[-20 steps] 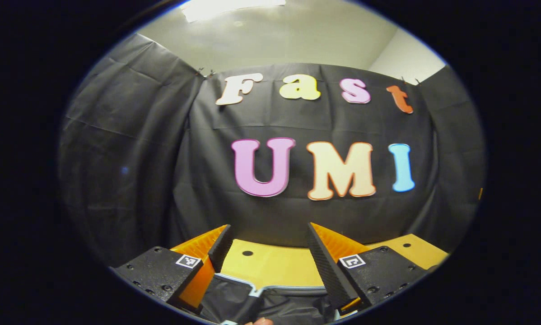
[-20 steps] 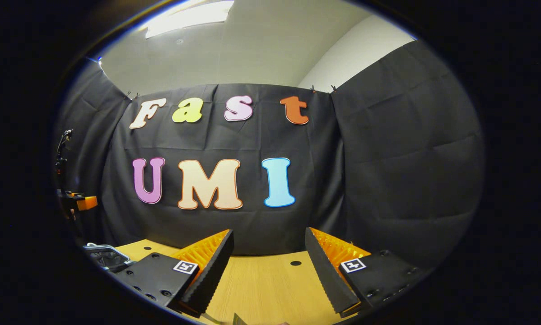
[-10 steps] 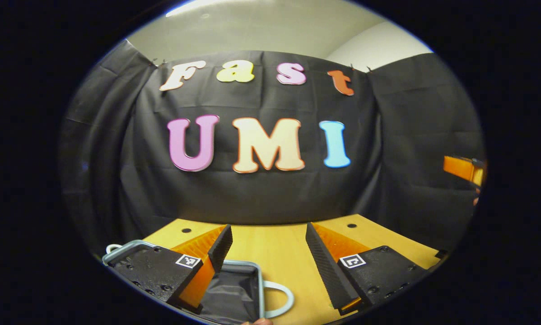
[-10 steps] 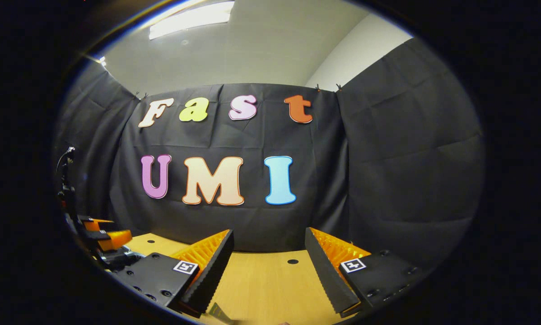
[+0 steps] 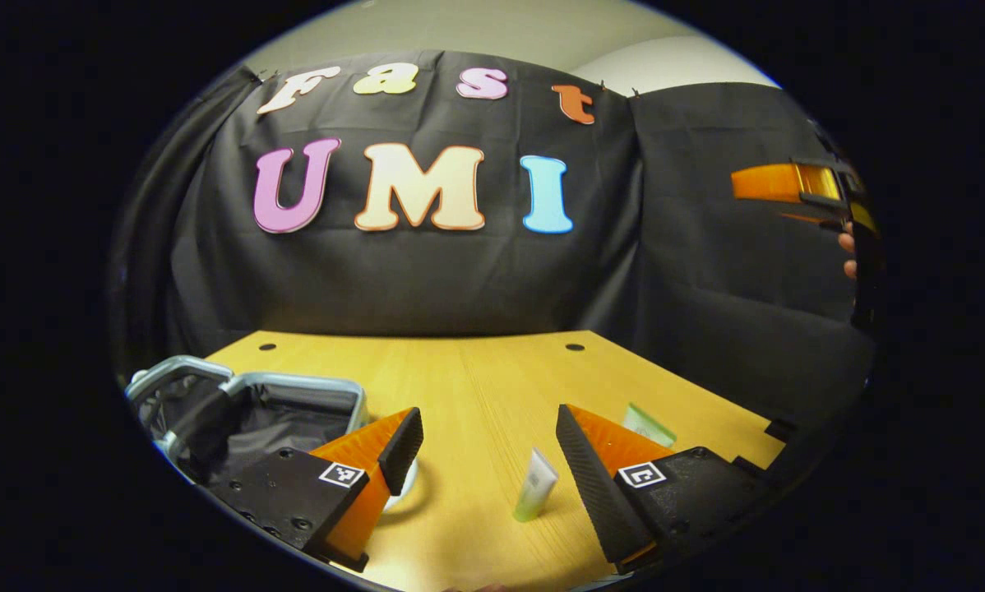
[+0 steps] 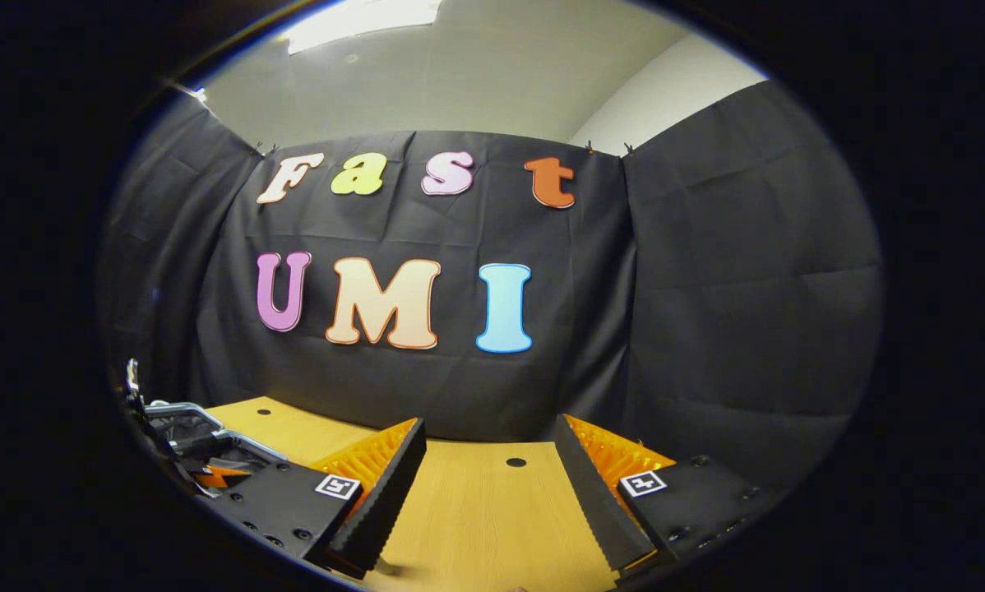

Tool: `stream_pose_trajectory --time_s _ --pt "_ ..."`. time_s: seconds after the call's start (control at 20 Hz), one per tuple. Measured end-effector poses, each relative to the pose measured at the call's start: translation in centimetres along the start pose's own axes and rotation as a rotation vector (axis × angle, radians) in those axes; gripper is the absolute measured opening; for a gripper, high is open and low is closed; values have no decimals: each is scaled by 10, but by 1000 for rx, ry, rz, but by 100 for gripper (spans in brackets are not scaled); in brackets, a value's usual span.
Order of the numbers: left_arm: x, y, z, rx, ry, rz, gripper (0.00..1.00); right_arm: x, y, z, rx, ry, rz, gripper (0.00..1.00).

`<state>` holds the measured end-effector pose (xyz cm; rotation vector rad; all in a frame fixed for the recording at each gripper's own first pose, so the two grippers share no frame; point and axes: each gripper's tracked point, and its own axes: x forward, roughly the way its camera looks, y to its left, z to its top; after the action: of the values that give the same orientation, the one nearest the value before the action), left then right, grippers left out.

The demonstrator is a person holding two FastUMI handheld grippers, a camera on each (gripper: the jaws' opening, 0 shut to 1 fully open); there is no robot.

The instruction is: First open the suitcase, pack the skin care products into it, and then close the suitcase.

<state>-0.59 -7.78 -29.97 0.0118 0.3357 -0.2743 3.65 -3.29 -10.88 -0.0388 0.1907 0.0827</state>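
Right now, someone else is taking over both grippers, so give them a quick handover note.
Left gripper: open, holding nothing, above the wooden table.
Right gripper: open, empty, over bare table.
Suitcase: already open, dark lining showing, at the table's left.
Skin care: a pale tube lies between the left gripper's fingers; a green sachet lies just beyond it.
Done: opening. Left: pack both visible items, close the suitcase.

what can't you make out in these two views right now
- Suitcase, left gripper view: open, but its near part lies behind the left gripper, and the picture's edge cuts its left side; contents unclear.
- Green packet, left gripper view: partly behind a finger, kind unclear.
- Tube: label too small.
- Right gripper, right gripper view: open over bare table; products there lie out of frame.
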Motion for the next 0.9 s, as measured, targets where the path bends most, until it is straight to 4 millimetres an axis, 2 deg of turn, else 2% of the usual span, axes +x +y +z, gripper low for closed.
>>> stream_pose_trajectory --time_s 0.05,0.25,0.35,0.4,0.45,0.55,0.6,0.65,0.75,0.9 --pt "0 -7 -16 -8 19 -12 96 0 2 -5 -15 13 8 98" --pt "11 -21 -58 -33 92 -23 93 -1 15 -17 -52 42 47 99" --pt "19 -24 -75 -39 136 -27 84 -2 19 -19 -55 45 63 100" --pt "23 -24 -83 -40 159 -26 74 -3 21 -23 -54 49 69 99" --pt "25 -24 -91 -42 184 -26 72 -5 21 -25 -52 54 75 98" --pt "27 -25 -101 -56 229 -30 43 -7 24 -33 -40 66 91 99" --pt "26 -22 -103 -59 235 -12 31 -10 27 -40 -33 74 104 99" --pt "26 -22 -99 -61 244 -18 23 -12 31 -48 -29 89 117 98" --pt "23 -22 -95 -70 274 -20 18 -15 41 -67 -15 113 148 99" --pt "13 -9 -59 -36 250 6 18 -20 60 -95 12 146 195 99"
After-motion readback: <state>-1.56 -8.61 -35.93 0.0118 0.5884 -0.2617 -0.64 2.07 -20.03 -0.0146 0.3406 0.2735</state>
